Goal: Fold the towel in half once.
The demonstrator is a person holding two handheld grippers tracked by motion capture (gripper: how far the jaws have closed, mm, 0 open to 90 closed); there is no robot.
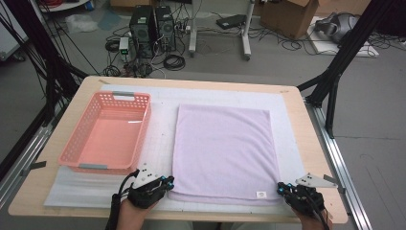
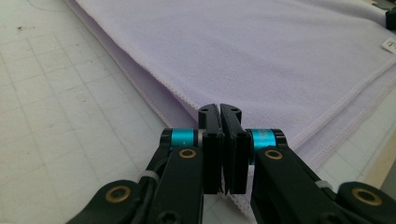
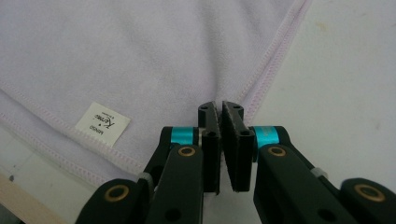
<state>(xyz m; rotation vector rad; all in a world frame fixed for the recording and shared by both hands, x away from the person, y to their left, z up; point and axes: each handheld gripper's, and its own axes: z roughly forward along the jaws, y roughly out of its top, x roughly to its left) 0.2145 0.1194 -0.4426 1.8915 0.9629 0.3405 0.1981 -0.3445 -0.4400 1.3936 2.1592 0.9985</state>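
Note:
A lilac towel [image 1: 222, 148] lies flat on the white mat, folded into a rectangle, with a small white label [image 1: 261, 194] near its front right corner. My left gripper [image 1: 168, 184] sits at the towel's front left corner. In the left gripper view its jaws [image 2: 219, 109] are pressed together with the towel's [image 2: 261, 51] hemmed corner pinched between them. My right gripper [image 1: 280, 188] is at the front right corner. In the right gripper view it [image 3: 220, 106] is shut on the hem, and the towel [image 3: 116, 56] puckers toward the jaws beside the label [image 3: 102, 124].
A pink plastic basket [image 1: 119, 167] with nothing in it stands on the mat [image 1: 163, 124] just left of the towel, close to my left gripper. The wooden table's front edge [image 1: 215, 218] runs right behind both hands. Computers, cables and boxes lie on the floor beyond the table.

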